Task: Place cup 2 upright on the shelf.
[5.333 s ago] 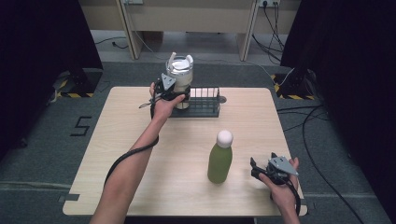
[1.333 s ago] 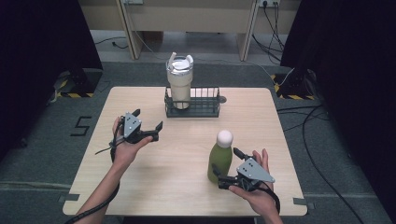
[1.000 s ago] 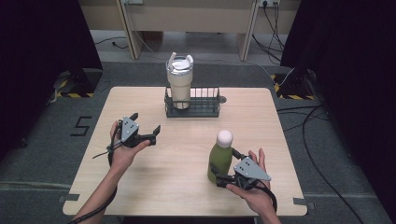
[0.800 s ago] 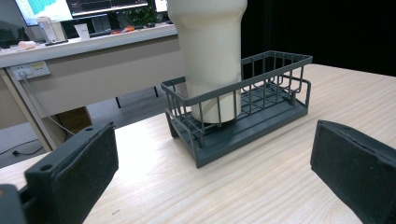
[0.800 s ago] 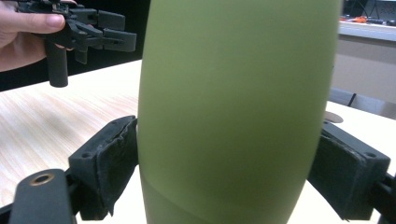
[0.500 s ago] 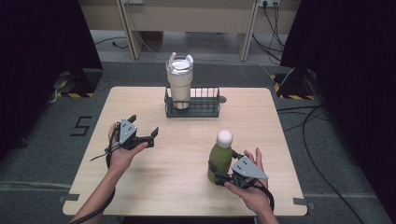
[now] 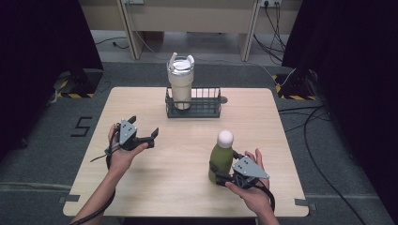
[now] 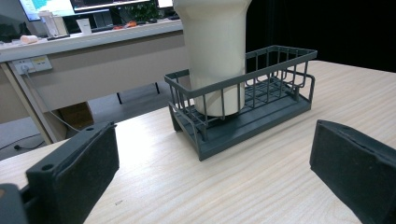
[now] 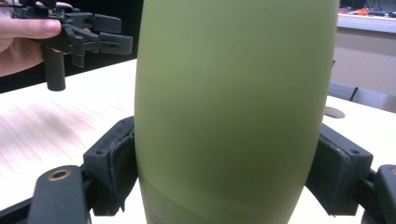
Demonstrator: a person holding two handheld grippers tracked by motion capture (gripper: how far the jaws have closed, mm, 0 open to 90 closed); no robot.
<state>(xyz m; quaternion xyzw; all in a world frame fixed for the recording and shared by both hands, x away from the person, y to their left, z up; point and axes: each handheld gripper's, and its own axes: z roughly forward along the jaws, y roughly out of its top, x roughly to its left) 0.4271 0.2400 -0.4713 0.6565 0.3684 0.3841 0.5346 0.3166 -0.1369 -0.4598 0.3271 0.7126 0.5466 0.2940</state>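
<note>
1. Green bottle [image 7: 221, 160] with white cap [image 7: 225, 137]: upright on the table [image 7: 187, 187], near right; no label or writing visible.
2. Right gripper [image 7: 219, 176]: pads pressed against both sides of its lower body.
3. Left gripper [image 7: 149, 136]: jaws wide apart, empty.
4. Cream tumbler [image 7: 180, 84]: upright in wire basket [image 7: 206, 101], far edge.
5. Floor marking "5" [image 7: 81, 126].

Worktop [image 7: 155, 164]: pale wood grain, rectangular, rounded corners. Directly on it: 1 dark wire basket [image 7: 193, 102], at the far edge near the middle, holding 1 cream tumbler [image 7: 180, 83] upright at its left end; 1 green bottle [image 7: 221, 158] with white cap, upright, near right.
</note>
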